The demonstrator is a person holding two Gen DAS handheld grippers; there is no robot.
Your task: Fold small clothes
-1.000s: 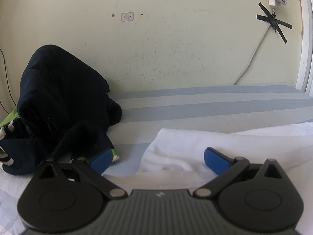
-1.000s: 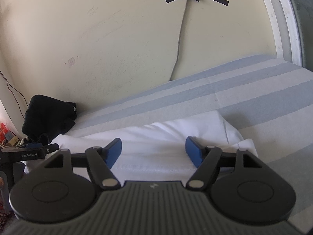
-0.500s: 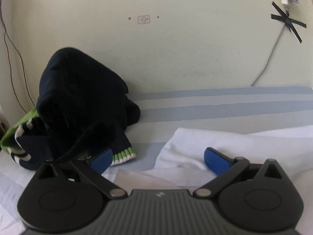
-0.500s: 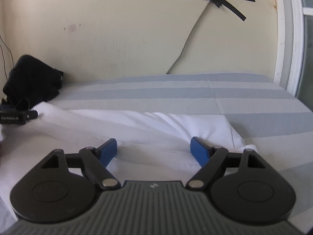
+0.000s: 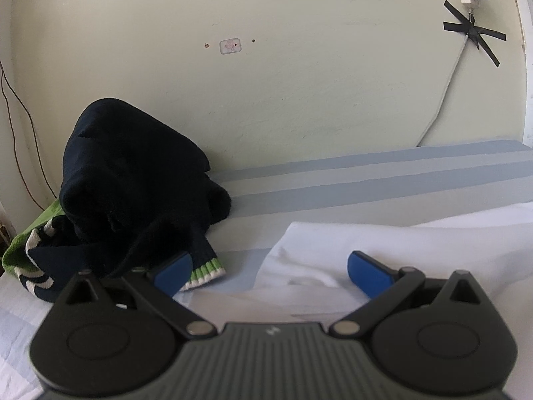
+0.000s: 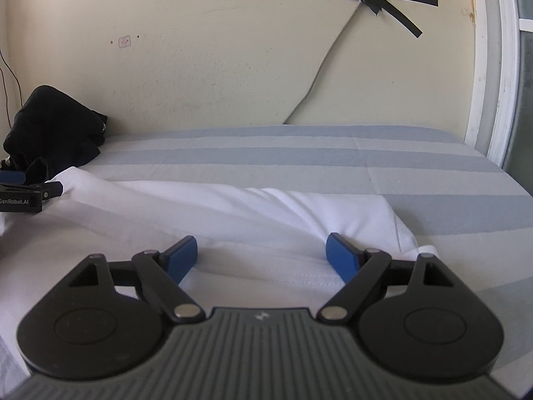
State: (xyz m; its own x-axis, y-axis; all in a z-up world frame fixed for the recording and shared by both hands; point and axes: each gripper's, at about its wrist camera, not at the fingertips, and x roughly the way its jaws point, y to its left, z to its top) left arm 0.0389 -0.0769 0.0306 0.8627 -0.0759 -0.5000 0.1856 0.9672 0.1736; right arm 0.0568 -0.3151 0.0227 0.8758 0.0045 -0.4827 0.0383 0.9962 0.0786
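Support surface: bed (image 6: 416, 180) with sheet in pale and grey-blue stripes, running along the wall. White garment (image 6: 266, 223) lies flat on it, spread across the near side. Dark navy clothes pile (image 5: 133, 180) sits on the bed left of the white garment, against the wall; a striped green-white cuff (image 5: 203, 271) lies just beside the garment's left edge.

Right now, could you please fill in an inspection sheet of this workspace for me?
Surface: striped bed sheet, grey-blue bands.
Job's things: white garment spread flat, wrinkled.
Clutter: dark clothes pile against the wall, green-striped cuff showing.
Grippers: left gripper and right gripper both open over the white garment, holding nothing.
Cables: grey cable taped to the wall; thin wire at left.
Surroundings: cream wall, white frame.
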